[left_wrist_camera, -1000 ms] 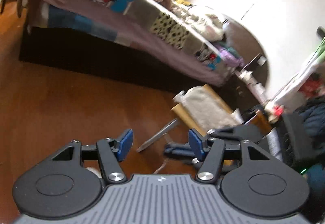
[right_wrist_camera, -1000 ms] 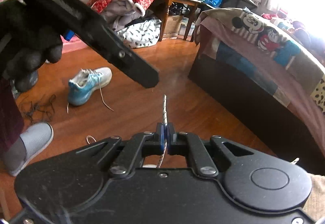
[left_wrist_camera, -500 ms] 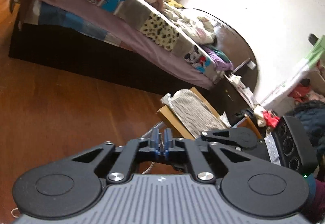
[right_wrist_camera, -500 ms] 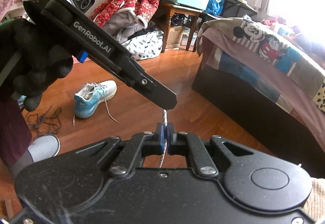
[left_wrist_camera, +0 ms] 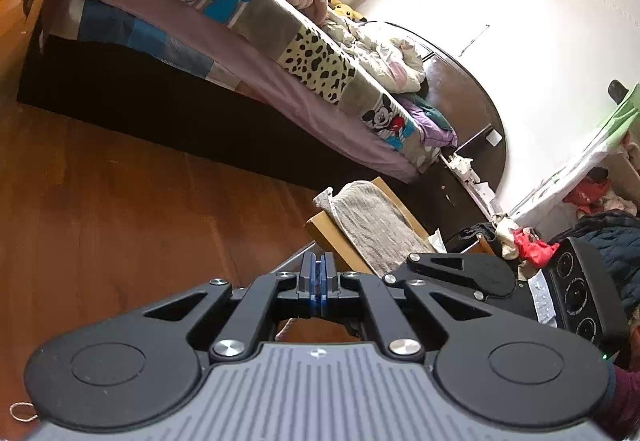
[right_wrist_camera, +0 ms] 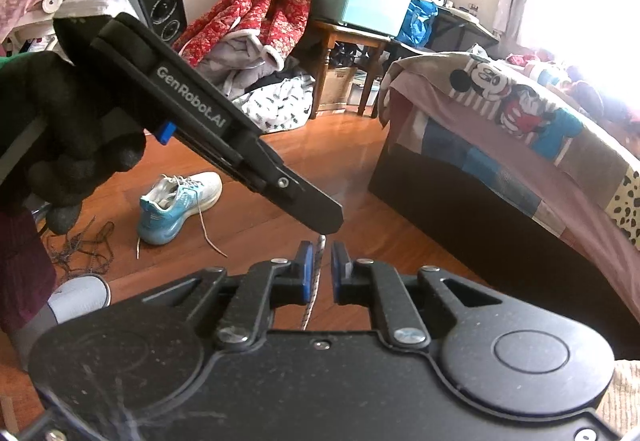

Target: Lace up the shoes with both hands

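Observation:
My left gripper is shut on the white speckled shoelace, whose end shows between its blue pads; from the right wrist view the left gripper reaches in from the upper left, its tip over the lace. My right gripper is open, its blue pads apart with the shoelace hanging loose in the gap. The right gripper also shows in the left wrist view, just right of the left fingers. A light blue sneaker with loose laces lies on the wooden floor, far left.
A bed with a Mickey Mouse blanket runs along the right of the floor. A wooden stool with a grey towel stands close ahead. A black speaker, piled clothes and a tangle of dark laces lie at the left.
My left gripper went from open to shut on the lace just above my right fingers. My right gripper, shut on the lace before, has now opened and let it go.

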`<state>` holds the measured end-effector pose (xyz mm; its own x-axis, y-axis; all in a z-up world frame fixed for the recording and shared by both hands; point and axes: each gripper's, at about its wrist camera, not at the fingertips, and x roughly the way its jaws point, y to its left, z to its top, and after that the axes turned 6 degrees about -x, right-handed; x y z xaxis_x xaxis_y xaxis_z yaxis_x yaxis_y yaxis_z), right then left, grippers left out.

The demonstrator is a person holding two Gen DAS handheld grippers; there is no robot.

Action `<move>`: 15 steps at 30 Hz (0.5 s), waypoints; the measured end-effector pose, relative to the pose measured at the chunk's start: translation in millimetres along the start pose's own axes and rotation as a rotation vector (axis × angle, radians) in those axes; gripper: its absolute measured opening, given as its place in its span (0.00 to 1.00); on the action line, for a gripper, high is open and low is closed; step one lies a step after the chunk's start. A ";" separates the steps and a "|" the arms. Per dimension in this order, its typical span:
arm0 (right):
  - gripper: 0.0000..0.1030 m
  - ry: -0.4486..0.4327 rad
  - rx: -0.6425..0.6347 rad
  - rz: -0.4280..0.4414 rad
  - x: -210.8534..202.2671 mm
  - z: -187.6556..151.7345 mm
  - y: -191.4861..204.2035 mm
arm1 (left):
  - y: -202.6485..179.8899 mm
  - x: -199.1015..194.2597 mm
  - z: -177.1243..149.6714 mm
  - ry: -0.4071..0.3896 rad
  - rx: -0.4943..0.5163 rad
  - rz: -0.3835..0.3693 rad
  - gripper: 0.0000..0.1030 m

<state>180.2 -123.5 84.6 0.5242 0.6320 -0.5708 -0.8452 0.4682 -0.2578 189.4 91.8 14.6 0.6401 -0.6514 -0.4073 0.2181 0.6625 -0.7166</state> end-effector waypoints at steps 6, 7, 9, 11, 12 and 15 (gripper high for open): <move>0.06 -0.009 -0.002 0.010 0.0 0.7 -0.5 | 0.2 0.0 -0.6 0.009 -0.004 -0.011 0.01; 0.05 -0.011 0.005 0.017 -0.2 0.9 -1.1 | 0.5 0.0 -0.8 0.010 -0.007 -0.011 0.01; 0.02 -0.012 0.024 0.032 -0.6 1.3 -3.3 | 1.1 0.1 -0.3 0.011 -0.010 -0.014 0.01; 0.02 -0.006 0.035 0.034 -0.1 1.3 -5.1 | 3.2 -0.7 1.3 0.004 -0.027 -0.031 0.01; 0.01 0.002 0.034 0.029 0.6 1.0 -5.6 | 5.4 -1.7 2.6 -0.005 -0.044 -0.042 0.01; 0.02 0.043 0.025 0.023 8.2 -3.7 -8.8 | 14.6 -5.6 9.2 -0.040 -0.062 0.024 0.18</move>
<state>191.5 -124.8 79.3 0.4995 0.6157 -0.6094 -0.8536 0.4700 -0.2248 195.8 108.5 11.7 0.6736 -0.6198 -0.4026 0.1572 0.6524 -0.7414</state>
